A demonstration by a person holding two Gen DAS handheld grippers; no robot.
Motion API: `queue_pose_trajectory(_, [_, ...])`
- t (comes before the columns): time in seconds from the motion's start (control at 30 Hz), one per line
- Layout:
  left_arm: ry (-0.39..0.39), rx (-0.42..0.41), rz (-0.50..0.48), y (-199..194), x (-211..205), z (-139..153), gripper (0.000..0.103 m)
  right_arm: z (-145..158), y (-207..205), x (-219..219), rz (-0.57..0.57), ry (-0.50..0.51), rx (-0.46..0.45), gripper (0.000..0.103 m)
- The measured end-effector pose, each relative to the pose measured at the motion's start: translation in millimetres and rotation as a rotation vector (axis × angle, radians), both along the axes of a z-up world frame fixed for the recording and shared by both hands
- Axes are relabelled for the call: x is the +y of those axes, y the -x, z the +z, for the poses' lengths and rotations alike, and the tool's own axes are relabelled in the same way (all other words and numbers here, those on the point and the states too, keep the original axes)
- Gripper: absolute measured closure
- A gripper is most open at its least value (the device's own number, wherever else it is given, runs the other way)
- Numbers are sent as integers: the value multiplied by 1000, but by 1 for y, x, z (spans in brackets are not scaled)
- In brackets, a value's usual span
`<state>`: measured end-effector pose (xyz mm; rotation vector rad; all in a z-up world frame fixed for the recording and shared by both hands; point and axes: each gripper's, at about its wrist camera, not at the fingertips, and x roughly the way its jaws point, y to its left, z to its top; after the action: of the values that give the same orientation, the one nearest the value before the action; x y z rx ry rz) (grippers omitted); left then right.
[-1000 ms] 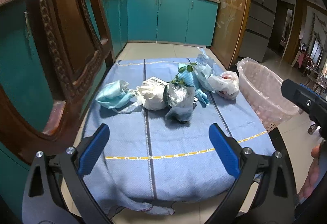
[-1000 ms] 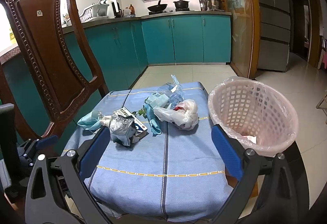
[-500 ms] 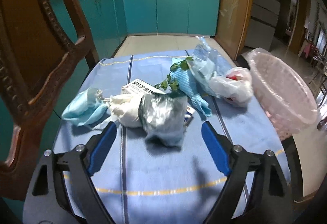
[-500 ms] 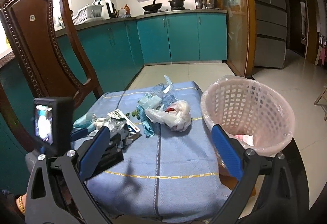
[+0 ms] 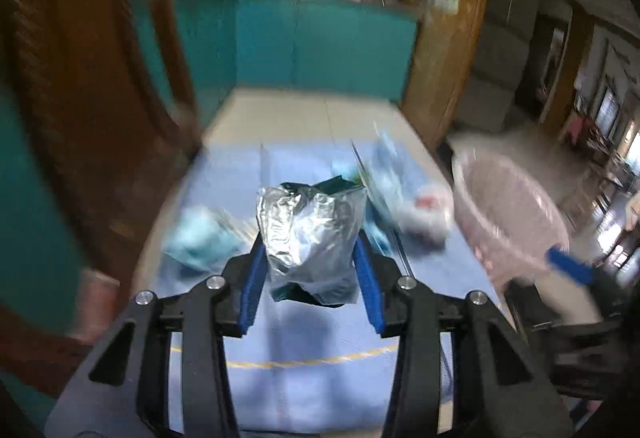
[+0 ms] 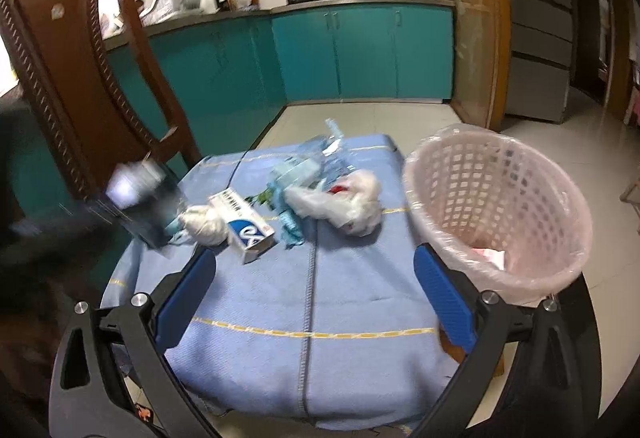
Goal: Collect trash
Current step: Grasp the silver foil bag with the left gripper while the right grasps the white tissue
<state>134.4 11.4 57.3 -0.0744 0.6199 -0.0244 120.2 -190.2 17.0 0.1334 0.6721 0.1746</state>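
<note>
Crumpled foil bag [image 5: 314, 238] sits pinched between the left gripper [image 5: 310, 266] pads, whose jaws have just been closing, lifted above the blue cloth [image 6: 304, 294]. Right gripper [image 6: 314, 302] hovers wide, empty, tilted down near the pink basket [image 6: 500, 214].

a crumpled silver foil bag [image 5: 312, 234] is held upright, clear of the blue cloth. left lying on the cloth are a white wad [image 6: 206, 224], a white-and-blue carton [image 6: 248, 226] tilted beside it, light blue wrappers [image 6: 298, 174] and a white plastic bag [image 6: 340, 204] nearest the pink basket [image 6: 496, 206].
</note>
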Motion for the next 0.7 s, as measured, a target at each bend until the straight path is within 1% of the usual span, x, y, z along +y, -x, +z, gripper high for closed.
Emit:
queue_pose_trajectory(0.03, [12, -57, 24, 15, 14, 12, 60, -2, -2, 10, 21, 16, 1, 6])
queue_pose_trajectory(0.1, [47, -105, 63, 33, 33, 18, 60, -6, -8, 27, 61, 31, 2, 6])
queue_pose_trajectory(0.13, [50, -121, 83, 39, 39, 18, 60, -8, -12, 37, 87, 36, 3, 6])
queue_pose_trajectory(0.2, [27, -149, 120, 49, 46, 16, 60, -15, -23, 61, 145, 50, 6, 6])
queue_pose_trajectory(0.27, [-29, -189, 156, 55, 49, 13, 60, -25, -38, 87, 196, 66, 16, 6])
queue_pose_trajectory(0.33, [-37, -193, 151, 55, 51, 10, 60, -33, -55, 109, 240, 68, 25, 6])
queue_pose_trajectory(0.37, [-32, -188, 150, 53, 53, 8, 60, -35, -62, 117, 244, 78, 24, 6])
queue_pose_trajectory(0.47, [-27, -177, 147, 47, 55, 9, 60, -48, -88, 144, 254, 146, 35, 8])
queue_pose_trajectory(0.5, [-25, -184, 146, 47, 56, 9, 59, -54, -97, 153, 257, 169, 42, 12])
queue_pose_trajectory(0.57, [-21, -185, 154, 45, 59, 9, 59, -65, -111, 167, 264, 207, 78, 30])
queue_pose_trajectory(0.6, [-15, -183, 156, 46, 61, 9, 59, -70, -117, 171, 264, 220, 102, 59])
queue_pose_trajectory(0.63, [-8, -175, 156, 46, 63, 10, 59, -74, -120, 170, 253, 217, 127, 68])
queue_pose_trajectory(0.7, [-4, -177, 152, 48, 64, 11, 59, -70, -118, 161, 246, 169, 131, 70])
